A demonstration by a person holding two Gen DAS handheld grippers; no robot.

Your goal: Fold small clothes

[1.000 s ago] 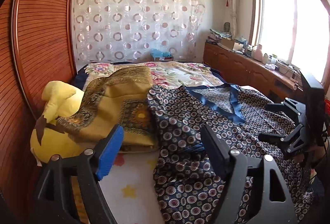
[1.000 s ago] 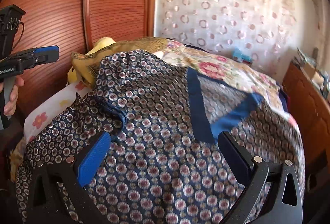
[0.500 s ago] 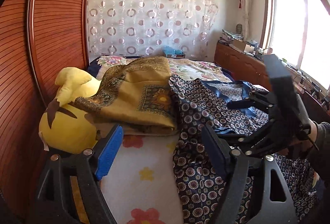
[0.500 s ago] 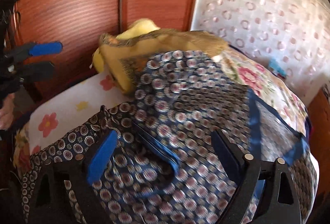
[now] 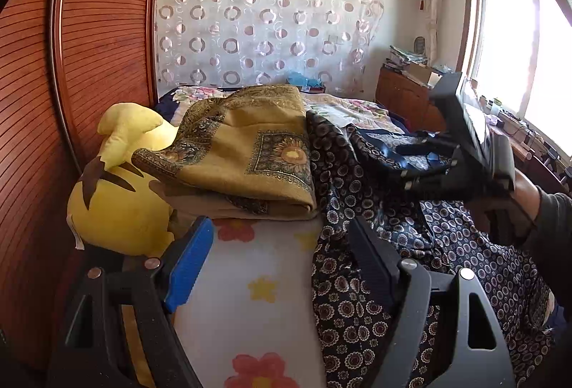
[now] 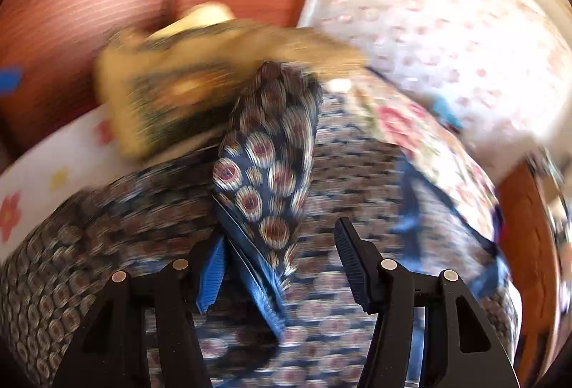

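Silky, thin cloth is what you are dealing with: the navy garment (image 5: 361, 180) with its ring print lies spread over the right half of the bed (image 5: 250, 284), one edge touching the folded yellow cloth (image 5: 246, 155) that rests against the yellow plush (image 5: 118, 209). Judging by how it drapes and bunches, it is light, limp and probably slippery, so it will sag from any single hold and slide off itself once stacked.

Your right claw (image 6: 282, 263) is closing, and a raised fold of the garment with its blue trim (image 6: 264, 280) stands between the pads. That fold lies against the blue pad on the left; the black pad on the right is apart from it, so the pinch is not yet made. The right wrist view is smeared, so how deep the fold sits is hard to tell.

Your left claw (image 5: 279, 263) stands wide with nothing in it, hanging above the bare flowered sheet just beside the garment's near edge.

Take hold at the trimmed edge, not the open print: the trim looks doubled and firmer, so it should give the pads more to bite. Set the fold deep between the pads before lifting, since a shallow nip on cloth like this may slip out. For the other hold, choose a matching hem or corner on the near side, so the cloth hangs straight between both claws.
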